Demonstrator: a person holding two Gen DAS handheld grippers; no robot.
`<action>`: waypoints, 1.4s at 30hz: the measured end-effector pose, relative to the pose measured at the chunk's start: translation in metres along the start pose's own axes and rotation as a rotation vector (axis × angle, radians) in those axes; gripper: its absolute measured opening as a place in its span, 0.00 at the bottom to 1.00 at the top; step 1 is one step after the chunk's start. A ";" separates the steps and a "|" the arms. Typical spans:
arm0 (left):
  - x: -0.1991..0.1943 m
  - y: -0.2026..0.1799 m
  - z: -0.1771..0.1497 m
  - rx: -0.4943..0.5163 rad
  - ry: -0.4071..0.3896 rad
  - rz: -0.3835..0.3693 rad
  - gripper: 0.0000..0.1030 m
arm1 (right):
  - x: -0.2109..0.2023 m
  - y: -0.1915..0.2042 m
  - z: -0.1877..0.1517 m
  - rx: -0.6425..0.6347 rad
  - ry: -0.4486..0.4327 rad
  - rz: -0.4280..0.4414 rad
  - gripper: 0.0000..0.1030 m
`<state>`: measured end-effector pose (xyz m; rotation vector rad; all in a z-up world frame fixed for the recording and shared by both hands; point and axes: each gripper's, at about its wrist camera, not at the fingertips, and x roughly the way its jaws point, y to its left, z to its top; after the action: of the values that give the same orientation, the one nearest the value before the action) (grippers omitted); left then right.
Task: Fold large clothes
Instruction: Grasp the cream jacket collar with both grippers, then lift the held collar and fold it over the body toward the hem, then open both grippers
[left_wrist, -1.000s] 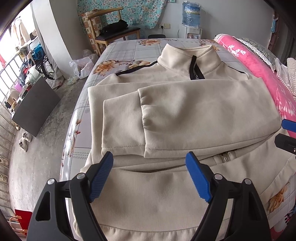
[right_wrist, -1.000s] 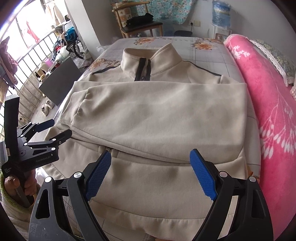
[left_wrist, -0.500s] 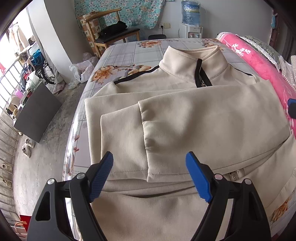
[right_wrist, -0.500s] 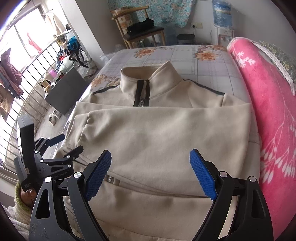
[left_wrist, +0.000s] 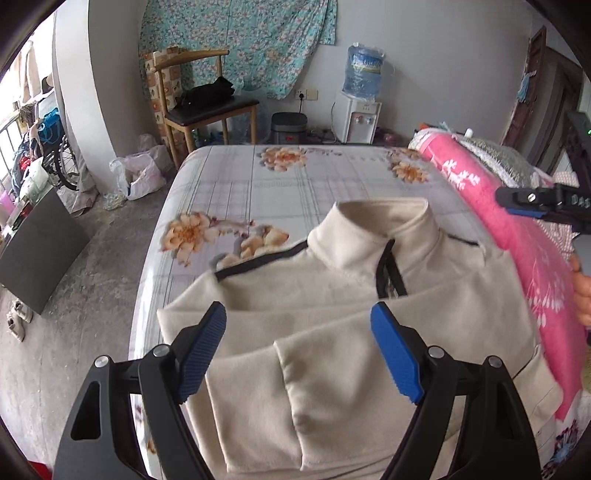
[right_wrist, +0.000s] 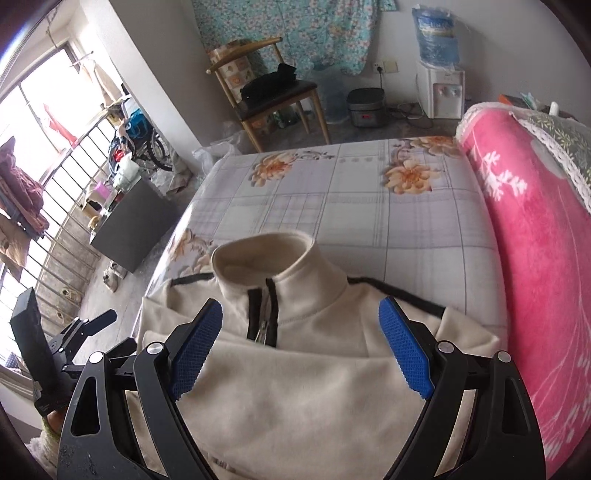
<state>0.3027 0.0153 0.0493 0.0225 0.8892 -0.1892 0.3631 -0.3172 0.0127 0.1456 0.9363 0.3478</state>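
Jacket (left_wrist: 332, 350) nearer collar than before | both jaws apart, empty | sleeves folded across

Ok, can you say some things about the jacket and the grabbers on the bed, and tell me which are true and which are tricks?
1. The cream jacket lies on the flowery bed sheet. True.
2. The left gripper is squeezing a sleeve. False: its jaws stand open with nothing pinched between them.
3. The jacket's sleeves are folded across its front. True.
4. The right gripper is shut. False: its blue pads stand wide apart.
5. The pink blanket covers the jacket's collar. False: the blanket lies beside the jacket, and the collar is bare.
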 end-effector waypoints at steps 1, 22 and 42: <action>0.003 0.001 0.012 -0.009 -0.018 -0.027 0.76 | 0.009 -0.002 0.009 0.012 0.013 0.008 0.80; 0.109 -0.034 0.064 0.094 0.077 -0.101 0.08 | 0.089 -0.007 0.021 -0.059 0.181 -0.012 0.08; 0.064 -0.055 -0.044 0.269 0.098 -0.112 0.06 | 0.019 0.005 -0.082 -0.229 0.131 0.050 0.45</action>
<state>0.2990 -0.0441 -0.0247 0.2345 0.9583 -0.4148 0.3061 -0.3084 -0.0490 -0.0648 1.0160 0.5128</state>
